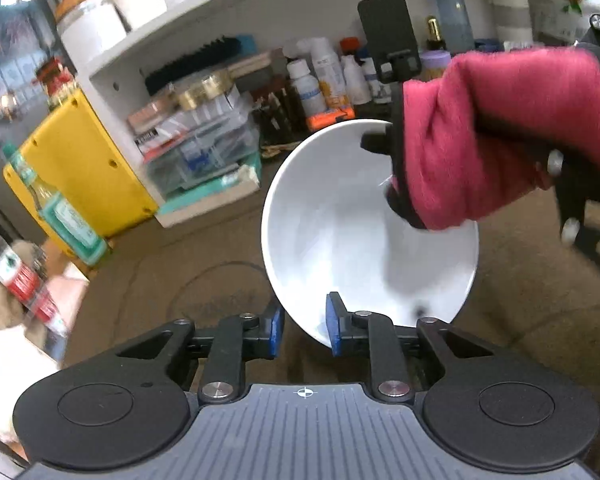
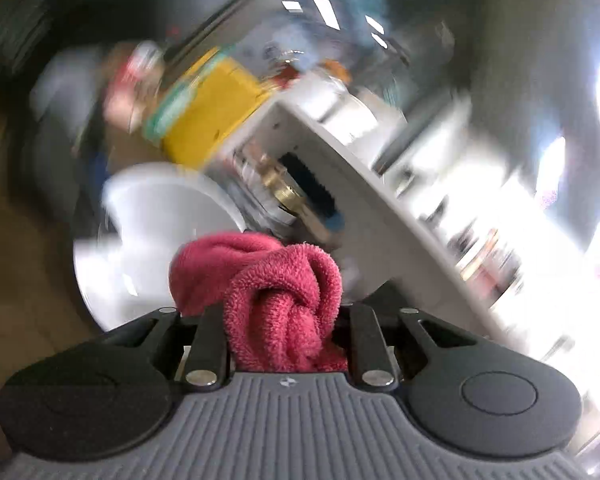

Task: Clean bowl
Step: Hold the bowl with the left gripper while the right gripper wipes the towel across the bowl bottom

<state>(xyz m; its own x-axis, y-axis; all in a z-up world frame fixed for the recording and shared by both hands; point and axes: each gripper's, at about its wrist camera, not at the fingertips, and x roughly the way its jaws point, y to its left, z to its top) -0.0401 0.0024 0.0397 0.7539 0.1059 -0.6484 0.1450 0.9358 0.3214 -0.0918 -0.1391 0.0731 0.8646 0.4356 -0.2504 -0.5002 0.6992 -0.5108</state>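
A white bowl is held tilted above the brown table, its inside facing me. My left gripper is shut on its lower rim, one blue pad inside the bowl and the other outside. My right gripper comes in from the right, shut on a bunched red cloth that wraps its fingers. The cloth's lower tip reaches over the bowl's upper right side. In the blurred right wrist view the red cloth fills the right gripper and hides its fingertips. The bowl lies just beyond, to the left.
A white shelf behind the bowl carries bottles, boxes and a black brush. A yellow case leans at its left end. A green-labelled bottle and a red-labelled one stand at the left. The brown table lies below.
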